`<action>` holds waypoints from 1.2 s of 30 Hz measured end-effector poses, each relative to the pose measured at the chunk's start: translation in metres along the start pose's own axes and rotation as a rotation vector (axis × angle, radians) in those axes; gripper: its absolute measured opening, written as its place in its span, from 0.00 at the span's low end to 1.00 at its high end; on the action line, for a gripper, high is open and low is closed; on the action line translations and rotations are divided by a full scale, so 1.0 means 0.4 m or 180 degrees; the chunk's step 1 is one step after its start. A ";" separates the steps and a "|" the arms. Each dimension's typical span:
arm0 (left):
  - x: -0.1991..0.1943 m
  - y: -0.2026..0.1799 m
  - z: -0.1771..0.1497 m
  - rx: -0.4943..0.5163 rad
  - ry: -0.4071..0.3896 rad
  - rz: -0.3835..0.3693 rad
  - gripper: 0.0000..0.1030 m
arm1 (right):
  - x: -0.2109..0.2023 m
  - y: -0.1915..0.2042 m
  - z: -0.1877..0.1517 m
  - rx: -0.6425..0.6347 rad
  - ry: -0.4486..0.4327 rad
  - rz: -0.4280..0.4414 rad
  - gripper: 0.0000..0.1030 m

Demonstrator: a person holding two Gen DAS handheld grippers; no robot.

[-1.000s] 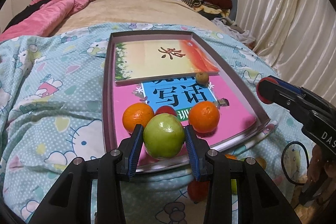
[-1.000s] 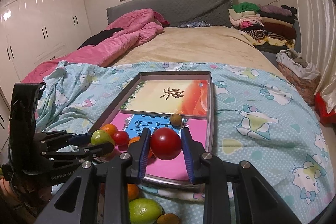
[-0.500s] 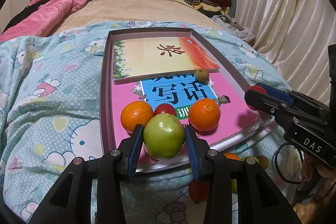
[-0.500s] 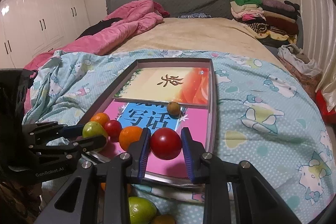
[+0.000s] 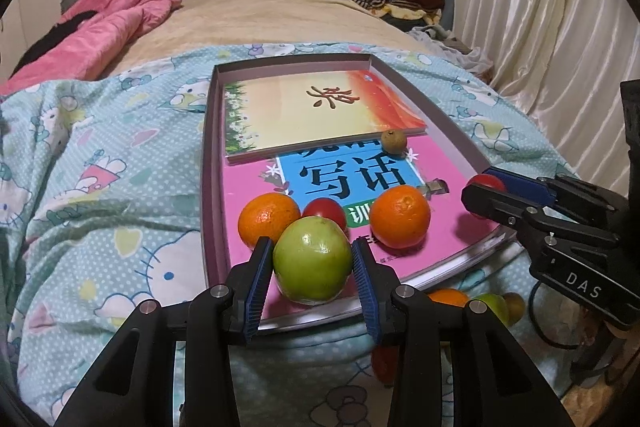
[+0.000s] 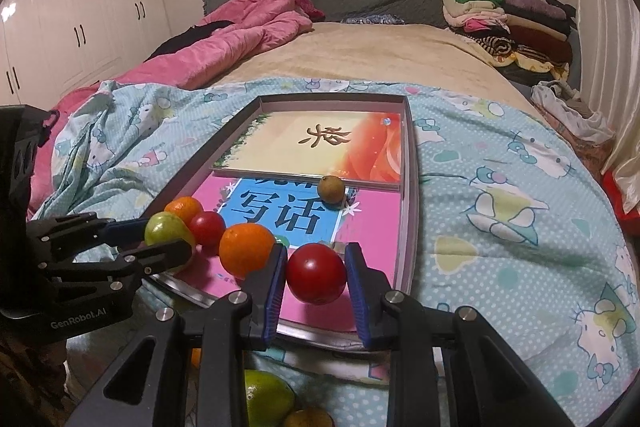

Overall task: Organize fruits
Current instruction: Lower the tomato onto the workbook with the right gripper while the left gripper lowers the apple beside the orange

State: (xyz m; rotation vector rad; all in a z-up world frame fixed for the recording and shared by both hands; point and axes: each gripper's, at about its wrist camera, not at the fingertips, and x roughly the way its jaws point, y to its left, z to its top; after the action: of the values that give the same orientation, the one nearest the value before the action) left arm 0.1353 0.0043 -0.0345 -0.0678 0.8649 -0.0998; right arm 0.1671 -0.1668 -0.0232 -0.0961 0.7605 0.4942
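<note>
Fruits: row forming at the near end of the shallow box, on the pink book lying inside it.
Green fruit: at the near edge of the box, just in front of an orange and a small red fruit.
Left hand-held gripper: pads either side of the green fruit and touching it; clamped on it.
Red fruit: over the pink book near the box's right wall, beside a second orange.
Right hand-held gripper: closed on the red fruit, both blue pads against its sides.
Contact with book: cannot tell whether either held fruit is resting or just above the cover.
Small brown fruit: apart from the row, against the edge of the upper book.
Loose fruits: several more on the bed below the box's near edge, partly hidden.
Step in hand: judged to be placing, both fruits brought to the row.
Next move calls for: lowering until settled, parting the pads gently, then drawing back without nudging neighbours.
Risk: round fruit on a glossy cover may roll.
</note>
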 end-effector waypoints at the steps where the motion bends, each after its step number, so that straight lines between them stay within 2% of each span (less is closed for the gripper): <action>1: 0.000 -0.001 0.000 -0.0005 0.0000 -0.0003 0.40 | 0.000 0.000 0.000 -0.0001 0.0000 -0.0004 0.29; 23: -0.015 0.055 -0.009 -0.0286 0.0026 0.0084 0.40 | 0.023 -0.004 -0.010 0.0004 0.0094 -0.0046 0.29; 36: 0.001 0.046 -0.008 -0.0258 0.0054 0.0112 0.40 | 0.030 -0.006 -0.013 0.0007 0.0119 -0.0052 0.29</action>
State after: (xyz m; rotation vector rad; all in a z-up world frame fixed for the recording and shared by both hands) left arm 0.1342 0.0225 -0.0388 -0.1278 0.8866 -0.0325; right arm 0.1723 -0.1657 -0.0352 -0.1097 0.7963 0.4771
